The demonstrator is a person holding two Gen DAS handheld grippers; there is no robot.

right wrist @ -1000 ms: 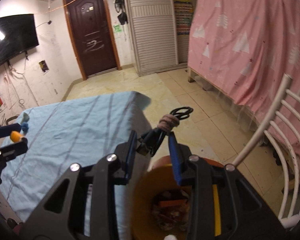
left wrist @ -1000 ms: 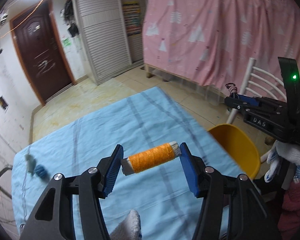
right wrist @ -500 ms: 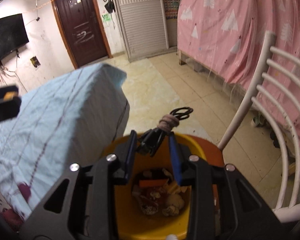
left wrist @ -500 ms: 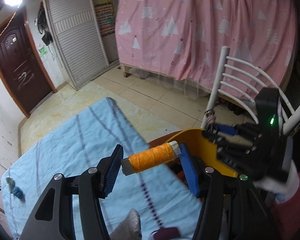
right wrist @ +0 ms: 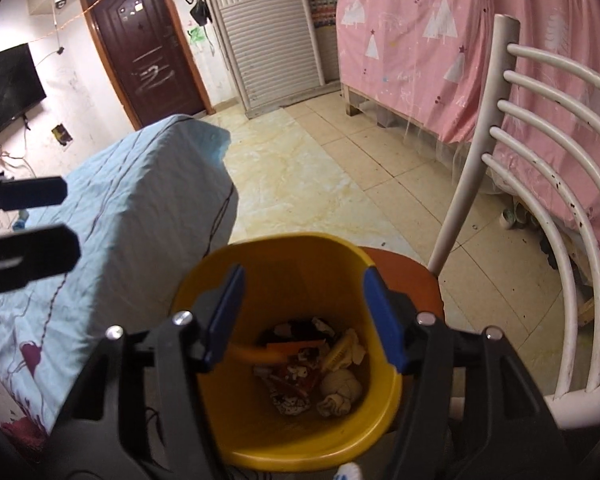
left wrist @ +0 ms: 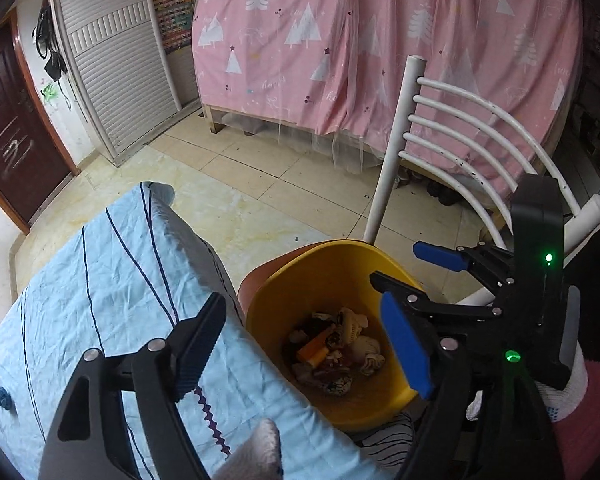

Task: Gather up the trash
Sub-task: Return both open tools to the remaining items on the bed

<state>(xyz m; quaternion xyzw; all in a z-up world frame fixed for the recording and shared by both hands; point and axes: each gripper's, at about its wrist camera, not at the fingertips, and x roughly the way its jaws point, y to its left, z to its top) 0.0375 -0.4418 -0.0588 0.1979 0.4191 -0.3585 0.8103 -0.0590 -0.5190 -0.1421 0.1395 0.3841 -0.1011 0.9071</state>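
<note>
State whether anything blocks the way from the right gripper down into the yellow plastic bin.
Nothing visible. The right gripper has just been opening its jaws, nothing between them, above the yellow plastic bin, whose mouth is uncovered; trash lies at its bottom.

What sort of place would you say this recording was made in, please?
Probably a lived-in room of a home, likely a bedroom: a bed frame hung with a pink tree-print curtain, a wall-mounted television, a white chair, and a yellow trash bin.
</note>
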